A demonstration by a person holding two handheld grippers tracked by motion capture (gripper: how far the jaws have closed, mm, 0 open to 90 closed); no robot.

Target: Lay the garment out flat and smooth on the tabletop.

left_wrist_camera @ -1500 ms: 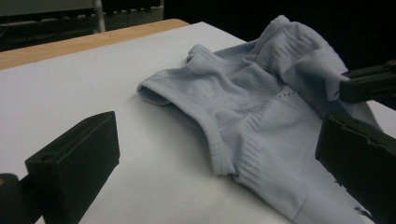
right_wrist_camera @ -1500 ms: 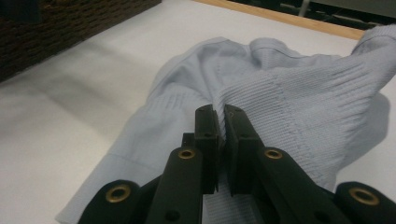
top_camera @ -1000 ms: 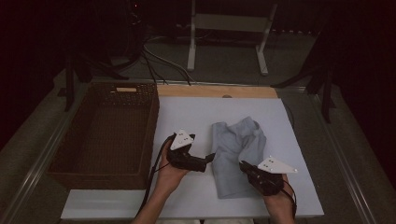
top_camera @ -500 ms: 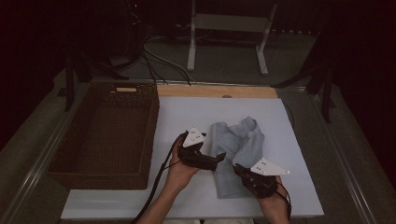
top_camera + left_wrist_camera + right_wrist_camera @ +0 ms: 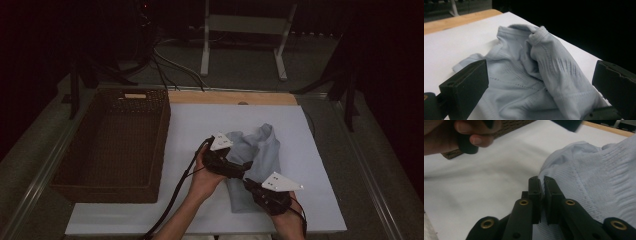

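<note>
1. A light blue knitted garment (image 5: pixel 260 155) lies crumpled on the white table top (image 5: pixel 200 125), in the right half of it, well apart from the brown wicker basket (image 5: pixel 115 140) that stands at the left side.
2. The left gripper (image 5: pixel 244 167) is held low over the left edge of the garment. In the left gripper view its two black jaws stand wide apart, and the cloth (image 5: pixel 536 82) lies between them; they do not close on anything.
3. In the same view one fold of the garment rises up in the middle, with a ribbed cuff (image 5: pixel 537 33) at its top.
4. The right gripper (image 5: pixel 541 182) is at the near part of the garment. Its jaws are pressed together on the ribbed edge of the cloth (image 5: pixel 596 180); a thin layer of fabric sits in the narrow slit between them.
5. In the right gripper view the person's left hand (image 5: pixel 456 132) is seen at the top left, just in front of the basket.
6. Behind the white top runs a wooden strip (image 5: pixel 230 97) of the table.
</note>
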